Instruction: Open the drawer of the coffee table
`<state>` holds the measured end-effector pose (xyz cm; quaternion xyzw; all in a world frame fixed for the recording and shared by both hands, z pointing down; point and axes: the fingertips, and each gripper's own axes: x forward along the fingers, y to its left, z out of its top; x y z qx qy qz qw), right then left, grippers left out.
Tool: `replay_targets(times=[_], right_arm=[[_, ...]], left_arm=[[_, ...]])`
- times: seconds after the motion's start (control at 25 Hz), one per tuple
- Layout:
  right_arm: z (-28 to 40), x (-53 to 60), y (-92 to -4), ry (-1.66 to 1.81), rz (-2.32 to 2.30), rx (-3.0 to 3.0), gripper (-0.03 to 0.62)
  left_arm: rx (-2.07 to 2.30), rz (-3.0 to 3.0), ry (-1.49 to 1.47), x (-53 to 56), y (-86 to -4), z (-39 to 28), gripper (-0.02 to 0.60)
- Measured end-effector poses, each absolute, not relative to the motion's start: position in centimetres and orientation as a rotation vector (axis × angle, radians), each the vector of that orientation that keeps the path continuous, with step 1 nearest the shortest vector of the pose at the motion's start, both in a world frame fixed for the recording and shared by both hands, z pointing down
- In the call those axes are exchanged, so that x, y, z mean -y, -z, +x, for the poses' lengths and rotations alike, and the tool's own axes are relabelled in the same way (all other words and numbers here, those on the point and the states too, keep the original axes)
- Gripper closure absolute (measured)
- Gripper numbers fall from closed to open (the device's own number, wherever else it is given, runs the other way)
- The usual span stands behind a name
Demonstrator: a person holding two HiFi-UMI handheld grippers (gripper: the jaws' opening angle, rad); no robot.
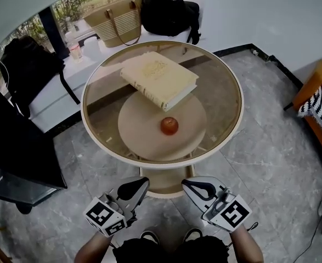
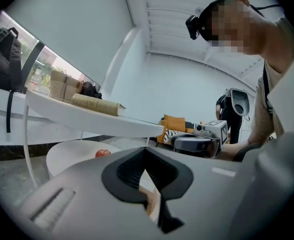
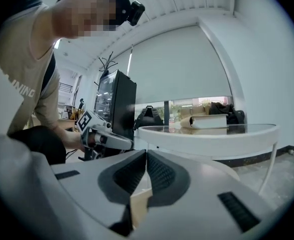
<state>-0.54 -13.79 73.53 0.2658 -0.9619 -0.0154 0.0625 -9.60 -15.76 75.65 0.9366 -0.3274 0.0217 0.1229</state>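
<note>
The round glass-topped coffee table with a cream rim fills the frame's centre, and a beige curved panel shows under its near edge. Either side of that panel, the left gripper and right gripper are both closed and empty.

Grey left gripper and right gripper, black-padded jaws, black-and-white marker cubes

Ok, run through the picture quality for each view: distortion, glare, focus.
Head view: fisheye bend, dark corners; the glass tabletop shows only faint reflections, and the book and apple are sharp. Left gripper view: round black border; the left gripper looms soft-edged up close. Right gripper view: same border; the bright window leaves the backpack in silhouette.
</note>
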Motion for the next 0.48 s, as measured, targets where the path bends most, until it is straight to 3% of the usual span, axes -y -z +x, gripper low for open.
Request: replay_targets(times=[0.48], right_arm=[[0.6,15.7,-59.2,-0.012,0.882,2.947,0.586]], left_arm=[[1.001,2.731,-0.133,16.4,-62.0,-9.3,0.575]])
